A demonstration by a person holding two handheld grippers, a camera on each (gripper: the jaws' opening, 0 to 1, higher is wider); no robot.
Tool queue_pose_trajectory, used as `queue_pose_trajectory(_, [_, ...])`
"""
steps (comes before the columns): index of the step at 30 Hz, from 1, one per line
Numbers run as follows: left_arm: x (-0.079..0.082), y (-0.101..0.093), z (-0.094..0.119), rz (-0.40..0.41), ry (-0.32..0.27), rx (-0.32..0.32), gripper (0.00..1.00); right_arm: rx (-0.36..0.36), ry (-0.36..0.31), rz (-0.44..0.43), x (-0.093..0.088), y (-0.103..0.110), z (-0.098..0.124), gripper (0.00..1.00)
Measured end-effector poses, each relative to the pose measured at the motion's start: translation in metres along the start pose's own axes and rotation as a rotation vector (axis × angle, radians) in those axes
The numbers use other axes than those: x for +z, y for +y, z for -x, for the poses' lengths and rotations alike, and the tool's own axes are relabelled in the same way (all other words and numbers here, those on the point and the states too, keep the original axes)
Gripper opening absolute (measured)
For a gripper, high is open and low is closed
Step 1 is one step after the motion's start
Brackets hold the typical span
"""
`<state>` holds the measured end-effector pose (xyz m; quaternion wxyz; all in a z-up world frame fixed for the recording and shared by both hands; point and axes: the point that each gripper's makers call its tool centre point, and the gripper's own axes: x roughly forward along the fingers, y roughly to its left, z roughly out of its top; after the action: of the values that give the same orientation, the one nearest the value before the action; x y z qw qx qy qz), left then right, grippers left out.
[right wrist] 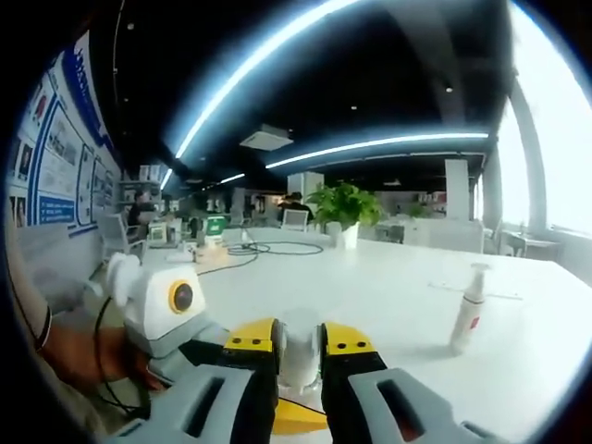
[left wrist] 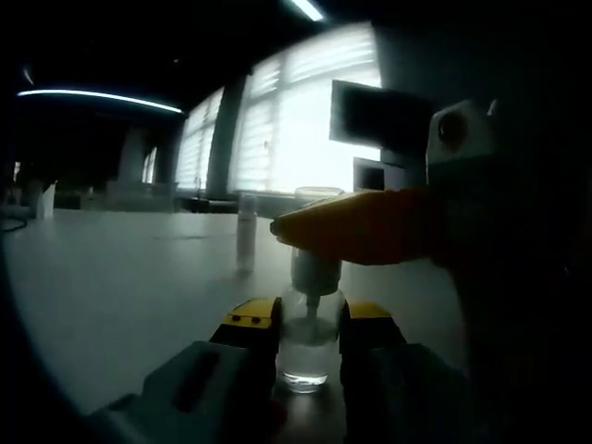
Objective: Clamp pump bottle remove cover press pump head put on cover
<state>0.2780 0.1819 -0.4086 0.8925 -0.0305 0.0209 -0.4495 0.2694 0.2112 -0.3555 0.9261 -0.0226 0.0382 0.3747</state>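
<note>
Left gripper (left wrist: pixel 309 326) clamped narrow on the clear pump bottle (left wrist: pixel 306 356), standing upright on the white table (left wrist: pixel 120 277) near its near edge. Right gripper (left wrist: pixel 305 227) reaching in from the right at pump head (left wrist: pixel 314 273) level. In the right gripper view, right gripper (right wrist: pixel 298 344) closed narrow around the translucent cover (right wrist: pixel 300 347), above the left gripper (right wrist: pixel 171 310). Small white tube bottle (right wrist: pixel 469 319) upright on the table (right wrist: pixel 388 287), well apart towards its right side. Potted plant (right wrist: pixel 344 208) at the far edge.
</note>
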Motion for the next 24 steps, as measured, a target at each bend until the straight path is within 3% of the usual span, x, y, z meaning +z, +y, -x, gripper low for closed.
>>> queue_pose_trajectory(19, [0.0, -0.002, 0.0, -0.007, 0.003, 0.004, 0.16, 0.004, -0.001, 0.031, 0.001, 0.002, 0.001, 0.12])
queue_pose_trajectory(24, [0.0, -0.002, -0.001, -0.012, 0.004, 0.005, 0.16, -0.003, -0.036, 0.027, 0.009, -0.002, 0.001, 0.12])
